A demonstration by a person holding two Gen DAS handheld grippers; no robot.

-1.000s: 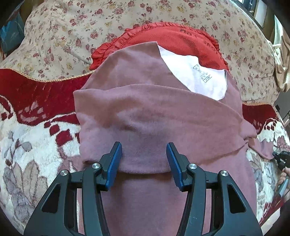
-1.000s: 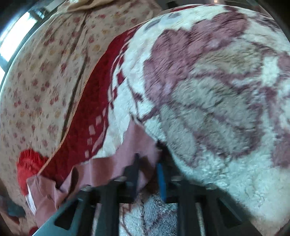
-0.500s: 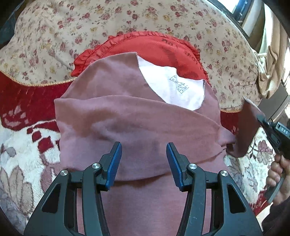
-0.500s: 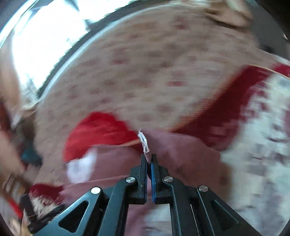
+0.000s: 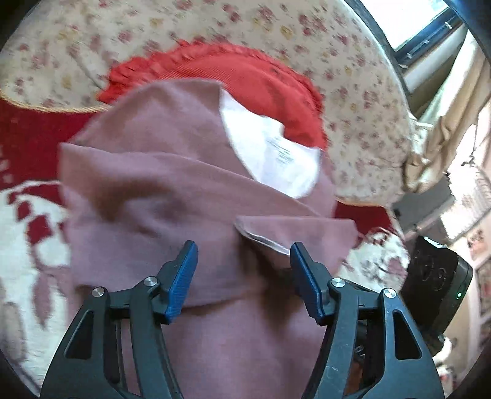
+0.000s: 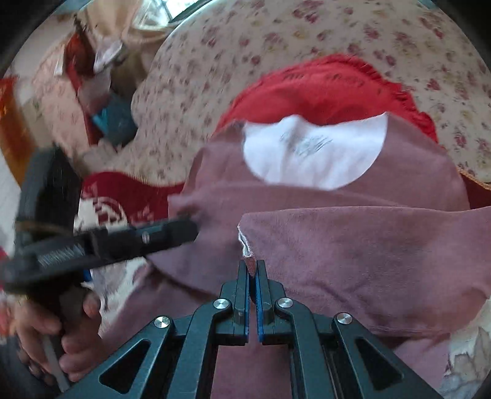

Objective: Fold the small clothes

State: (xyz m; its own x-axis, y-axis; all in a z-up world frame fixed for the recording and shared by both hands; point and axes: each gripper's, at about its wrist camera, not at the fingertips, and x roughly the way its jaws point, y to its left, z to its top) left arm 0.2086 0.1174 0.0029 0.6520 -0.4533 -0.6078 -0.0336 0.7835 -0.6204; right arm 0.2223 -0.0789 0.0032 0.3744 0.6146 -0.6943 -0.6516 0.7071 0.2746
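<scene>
left wrist view looks down on a mauve long-sleeved top point(image 5: 159, 184) spread on a red and cream patterned blanket point(image 5: 27, 214), its neck end lying over a red frilled garment point(image 5: 233, 76) that rests against a floral cushion point(image 5: 214, 24). a white inner neck panel point(image 5: 270, 150) with printed care marks shows at the collar. one sleeve is already folded across the chest, and the other sleeve point(image 5: 294, 236) is laid in from the right over it, its cuff end pointing left. the left gripper point(image 5: 242, 270) hovers above the folded part; its jaws have just been opening and stand apart, with cloth below them but nothing pinched between the blue pads point(image 5: 184, 276). part of the other tool's black body point(image 5: 435, 285) shows at the right edge.

right wrist view shows the right gripper point(image 6: 252, 270) closed tight on the cuff edge of that sleeve point(image 6: 353, 261), a sliver of white lining showing just above the tips. the left gripper point(image 6: 184, 228) reaches in from the left, blurred, with a person's hand point(image 6: 61, 337) around its handle.
</scene>
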